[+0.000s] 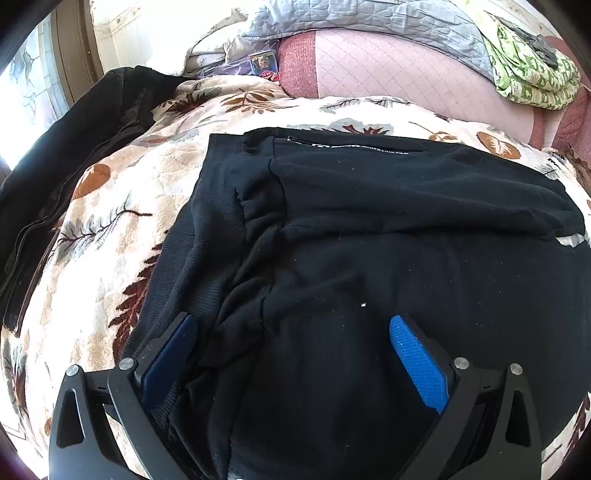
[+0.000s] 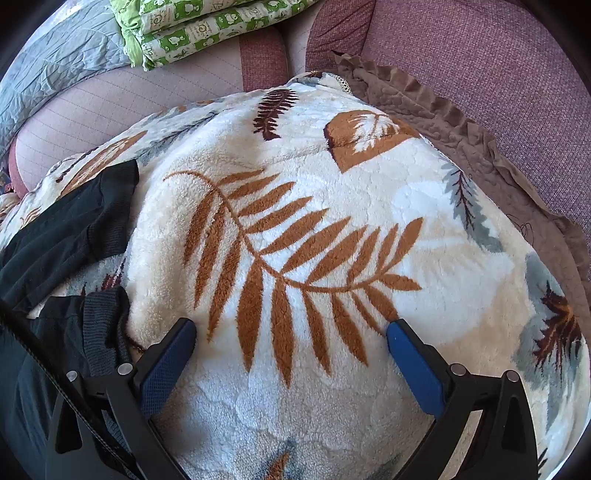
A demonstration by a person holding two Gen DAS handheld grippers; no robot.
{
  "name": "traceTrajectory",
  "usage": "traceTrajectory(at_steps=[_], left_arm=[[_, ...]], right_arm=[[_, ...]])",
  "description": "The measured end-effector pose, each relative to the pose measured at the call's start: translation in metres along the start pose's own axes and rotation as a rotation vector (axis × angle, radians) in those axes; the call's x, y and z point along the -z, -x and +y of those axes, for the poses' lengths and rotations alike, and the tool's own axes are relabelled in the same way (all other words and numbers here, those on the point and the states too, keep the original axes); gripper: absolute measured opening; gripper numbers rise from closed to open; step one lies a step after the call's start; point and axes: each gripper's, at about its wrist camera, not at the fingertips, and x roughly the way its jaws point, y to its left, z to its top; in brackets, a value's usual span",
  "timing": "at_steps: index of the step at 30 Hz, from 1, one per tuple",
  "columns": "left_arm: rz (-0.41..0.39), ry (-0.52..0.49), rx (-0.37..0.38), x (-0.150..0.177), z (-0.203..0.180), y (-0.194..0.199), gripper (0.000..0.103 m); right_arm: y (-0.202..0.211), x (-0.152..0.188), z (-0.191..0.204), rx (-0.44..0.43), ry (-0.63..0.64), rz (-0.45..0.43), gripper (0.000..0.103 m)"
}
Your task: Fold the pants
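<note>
Black pants [image 1: 369,229] lie spread on a cream fleece blanket with leaf prints [image 1: 122,206]. The waistband faces left in the left wrist view. My left gripper [image 1: 295,325] is open just above the pants near the waistband, with nothing between its blue pads [image 1: 417,365]. In the right wrist view the two ribbed leg cuffs [image 2: 107,206] lie at the left edge, one above the other. My right gripper [image 2: 291,332] is open over bare blanket [image 2: 295,240], just right of the lower cuff [image 2: 103,325], holding nothing.
A black zip jacket [image 1: 74,155] lies at the left of the blanket. A pink quilted sofa back [image 1: 406,70], a grey quilt [image 1: 351,18] and a folded green-and-white cloth [image 2: 207,29] are behind. A brown frilled cover [image 2: 461,122] edges the blanket on the right.
</note>
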Motion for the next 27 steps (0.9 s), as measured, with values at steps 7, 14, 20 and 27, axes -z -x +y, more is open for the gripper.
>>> traceTrajectory(at_steps=[7, 14, 20, 27], left_arm=[[0.002, -0.001, -0.001, -0.0004, 0.0003, 0.0002, 0.103], [0.003, -0.001, -0.001, 0.0007, 0.0019, 0.0012, 0.103], [0.001, -0.001, -0.001, -0.0001, 0.0003, 0.0003, 0.103], [0.001, 0.000, 0.000, 0.0002, 0.0003, 0.0005, 0.103]], right_arm=[[0.0000, 0.0000, 0.0000, 0.000, 0.000, 0.000, 0.103], [0.0000, 0.0000, 0.0000, 0.000, 0.000, 0.000, 0.103], [0.0000, 0.0000, 0.0000, 0.000, 0.000, 0.000, 0.103], [0.0000, 0.0000, 0.0000, 0.000, 0.000, 0.000, 0.103]])
